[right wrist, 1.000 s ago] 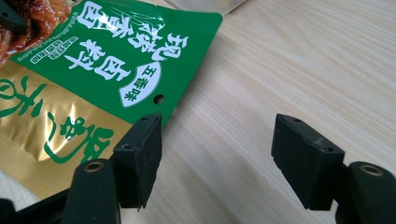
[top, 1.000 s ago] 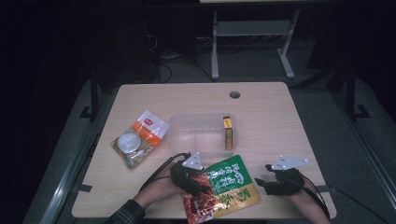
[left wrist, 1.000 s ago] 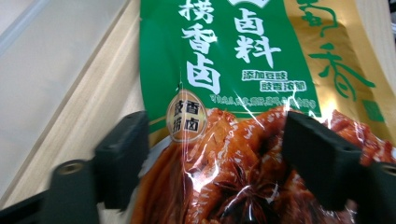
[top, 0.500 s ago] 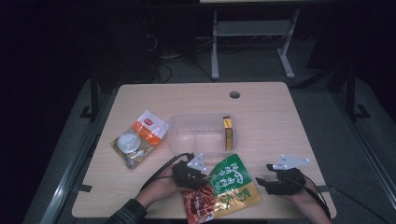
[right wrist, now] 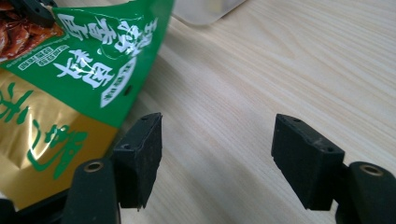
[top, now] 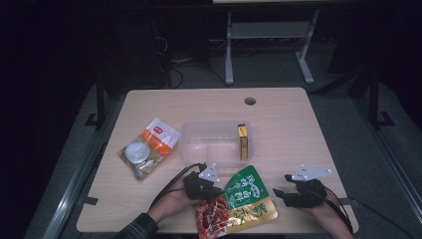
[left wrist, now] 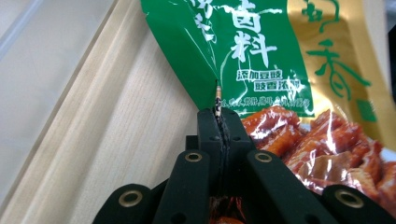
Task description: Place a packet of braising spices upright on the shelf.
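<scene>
the left gripper [top: 215, 189] sits low in the high view, just left of centre, and its jaws have just been closing: in the left gripper view the two black pads meet on the folded edge of the green, gold and red glossy foil snack pouch [left wrist: 280, 70], pinching a thin seam of it. taking it by the edge looks sensible, since a flat pouch offers no other purchase.

the pouch [top: 239, 204] lies at the bottom centre of the high view, between the two hands, on the pale wooden table [top: 298, 124]. the right gripper [top: 278, 191] rests at lower right with jaws wide and nothing between them; in the right gripper view the pouch's corner [right wrist: 70, 93] comes just beside one pad, not clamped, so this hand seems to be waiting.

just above the pouch stands a clear shallow rectangular plastic tub [top: 214, 142]. it holds a slim yellow and red box [top: 242, 142] on edge along its right wall; the remainder looks bare, likely room for the pouch. at left centre an orange and white packet with a round white disc [top: 147, 147] lies outside the tub.
</scene>
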